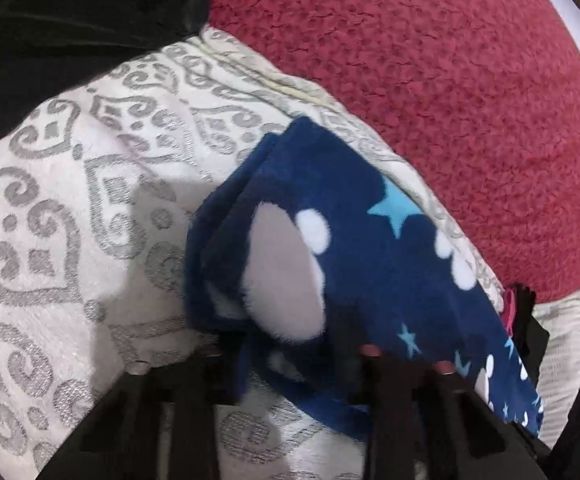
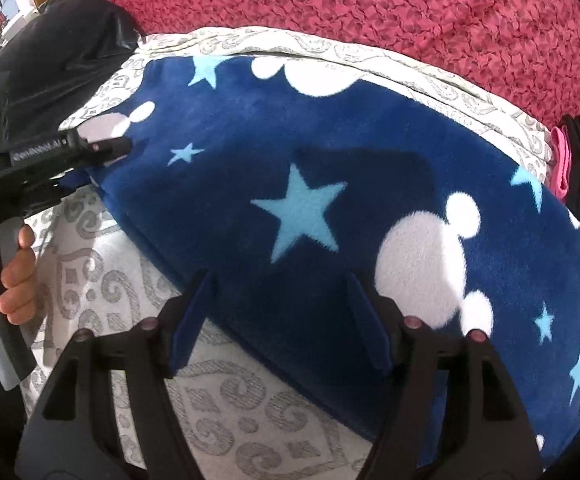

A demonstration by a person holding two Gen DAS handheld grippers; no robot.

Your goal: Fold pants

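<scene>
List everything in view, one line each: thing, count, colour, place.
pants: one, navy fleece with white and light-blue shapes, on the patterned cover
patterned cover: one, white and grey, under the pants
red blanket: one, beyond the cover
pink and black item: one, at the cover's far right edge; kind unclear
dark cloth: one, far left
left gripper: black, shut on the pants' left end
right gripper: black, open, over the pants' near edge
hand: one, holding the left gripper's handle

Navy fleece pants (image 2: 310, 200) w/ stars, lying flat on patterned mattress (image 2: 218, 412)
</scene>
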